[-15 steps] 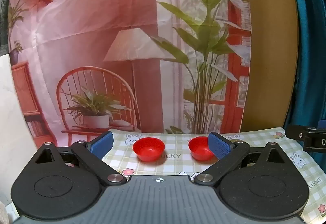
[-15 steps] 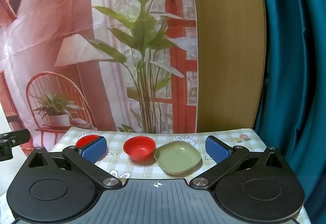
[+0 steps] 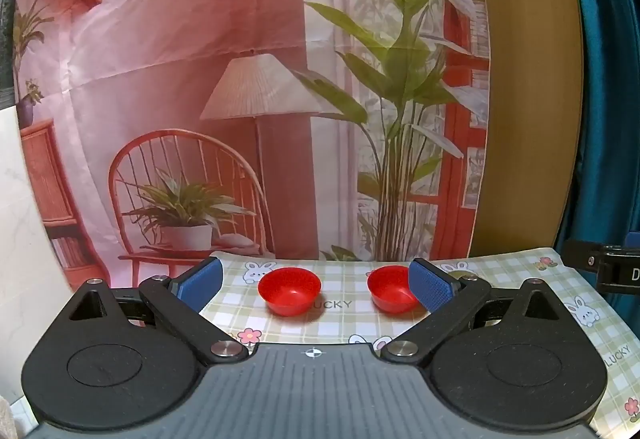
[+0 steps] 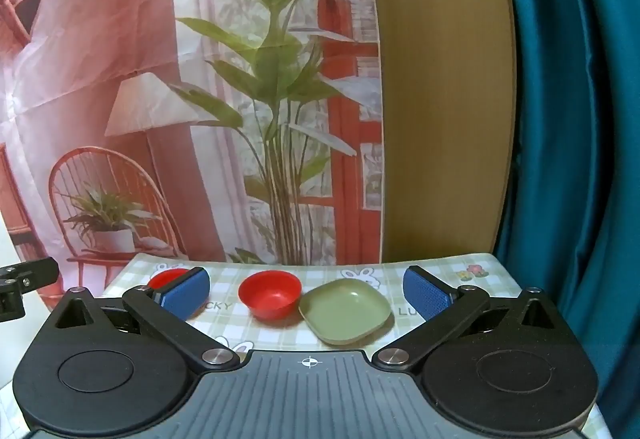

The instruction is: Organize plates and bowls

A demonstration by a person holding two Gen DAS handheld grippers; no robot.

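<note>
Nearest, the left claw [image 3: 316, 285] stands spread wide and holds nothing, its blue pads [image 3: 199, 284] clear of the dishes. Likewise the right claw [image 4: 307, 293] is spread and holds nothing. Beyond them lies the table [image 3: 520, 271], covered in a green checked cloth with rabbits. On it, the left red bowl [image 3: 289, 290] sits upright between the left claw's pads; the right red bowl [image 4: 269, 294] stands beside it, apart. Just right of that bowl, close against it, rests a green square plate [image 4: 345, 310]. Farthest back hang a printed backdrop [image 3: 240, 79], a wooden panel [image 4: 440, 99] and a teal curtain [image 4: 568, 119].
</note>
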